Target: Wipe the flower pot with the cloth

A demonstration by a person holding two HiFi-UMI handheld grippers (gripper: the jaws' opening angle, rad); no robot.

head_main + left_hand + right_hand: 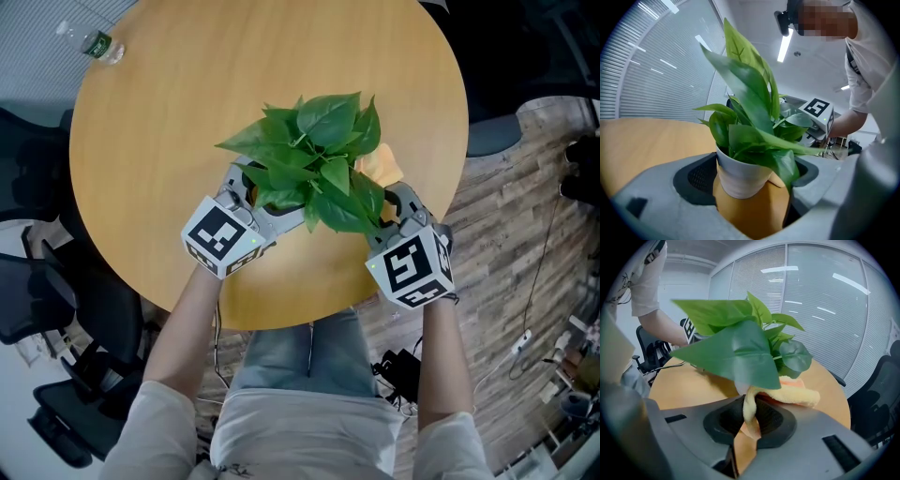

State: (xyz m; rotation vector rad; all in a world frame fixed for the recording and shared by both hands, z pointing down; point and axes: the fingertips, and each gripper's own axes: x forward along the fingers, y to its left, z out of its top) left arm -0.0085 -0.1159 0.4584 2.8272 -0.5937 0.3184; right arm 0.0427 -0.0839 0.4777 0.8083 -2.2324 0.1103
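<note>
Left tool (752, 180) straddles the pot (739, 176), jaws apart; right tool (750, 420), clenched on the cloth (792, 394), sits at the pot's right.

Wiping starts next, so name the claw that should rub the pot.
Right. The right claw is shut on the yellow cloth beside the plant; the left claw stands open around the white flower pot and carries no cloth.
</note>
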